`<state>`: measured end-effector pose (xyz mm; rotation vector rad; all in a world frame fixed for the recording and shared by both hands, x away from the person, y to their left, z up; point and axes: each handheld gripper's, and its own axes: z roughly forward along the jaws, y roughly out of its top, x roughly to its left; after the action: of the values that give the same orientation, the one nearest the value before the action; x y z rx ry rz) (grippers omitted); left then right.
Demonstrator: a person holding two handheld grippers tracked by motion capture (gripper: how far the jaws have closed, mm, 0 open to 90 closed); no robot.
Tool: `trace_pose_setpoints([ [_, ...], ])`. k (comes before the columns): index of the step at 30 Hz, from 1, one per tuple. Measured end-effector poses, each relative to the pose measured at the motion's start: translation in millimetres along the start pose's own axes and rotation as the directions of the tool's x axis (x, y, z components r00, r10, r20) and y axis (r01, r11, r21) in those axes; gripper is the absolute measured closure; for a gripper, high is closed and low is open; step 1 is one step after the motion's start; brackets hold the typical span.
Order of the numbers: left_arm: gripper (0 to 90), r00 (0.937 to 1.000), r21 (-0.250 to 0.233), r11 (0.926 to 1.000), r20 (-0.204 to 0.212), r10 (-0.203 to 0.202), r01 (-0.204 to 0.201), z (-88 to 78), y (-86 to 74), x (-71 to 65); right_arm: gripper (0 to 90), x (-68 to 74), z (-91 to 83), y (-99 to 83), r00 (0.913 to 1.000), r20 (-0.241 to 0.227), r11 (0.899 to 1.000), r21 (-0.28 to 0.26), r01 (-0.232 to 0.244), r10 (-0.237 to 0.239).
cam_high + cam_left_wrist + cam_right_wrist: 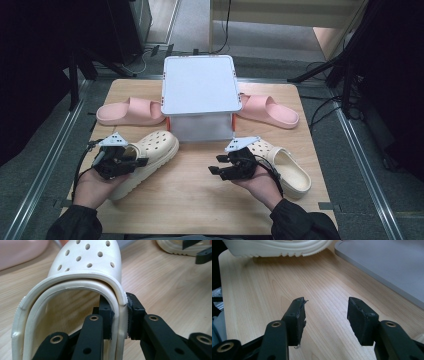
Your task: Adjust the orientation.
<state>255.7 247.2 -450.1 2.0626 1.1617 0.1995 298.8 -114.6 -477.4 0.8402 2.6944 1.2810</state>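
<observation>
Now left claw (119, 316) pinches the cream clog's (82, 277) side rim; right claw (325, 320) gapes empty over bare tabletop (269, 287).

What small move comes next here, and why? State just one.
Probably lift the left clog off the table. The left gripper is already clamped on its side wall, one of the fingers inside and one outside. The right gripper is open over bare wood, holding nothing, so it needs no move yet.
</observation>
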Motion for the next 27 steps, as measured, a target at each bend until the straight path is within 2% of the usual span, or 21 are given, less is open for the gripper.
trace_pose_setpoints([
  [2,77.5,0.9997,0.003,1.0,0.023,-0.004,0.004,4.4,3.8,-3.8,49.0,-0.1,-1.7,-1.6,1.0,0.002,1.0,-0.009,-0.002,0.002],
  [4,77.5,0.9992,0.018,0.9998,0.04,0.009,-0.01,9.9,7.5,-7.9,49.0,0.5,-4.0,-3.4,1.0,0.009,1.0,-0.015,0.0,0.0],
  [8,77.4,0.996,0.039,0.9973,0.067,0.059,-0.062,21.6,14.2,-19.3,48.6,0.9,-8.1,-7.2,0.9997,0.021,1.0,-0.021,-0.009,0.01],
  [15,77.4,0.9876,0.057,0.9916,0.112,0.109,-0.116,40.3,26.8,-35.4,48.4,1.4,-14.3,-14.3,0.9983,0.046,0.999,-0.031,-0.034,0.035],
  [22,77.3,0.9727,0.074,0.9799,0.155,0.173,-0.186,61.7,36.1,-52.9,48.4,2.9,-19.0,-20.8,0.9963,0.067,0.998,-0.038,-0.05,0.052],
  [25,77.0,0.9646,0.095,0.9707,0.169,0.203,-0.221,72.3,37.9,-60.6,48.4,3.4,-21.4,-23.4,0.9952,0.076,0.997,-0.04,-0.059,0.062],
  [27,76.9,0.9586,0.099,0.9677,0.192,0.21,-0.232,79.1,37.6,-63.6,48.4,3.4,-22.4,-24.8,0.9949,0.08,0.997,-0.042,-0.058,0.061],
])
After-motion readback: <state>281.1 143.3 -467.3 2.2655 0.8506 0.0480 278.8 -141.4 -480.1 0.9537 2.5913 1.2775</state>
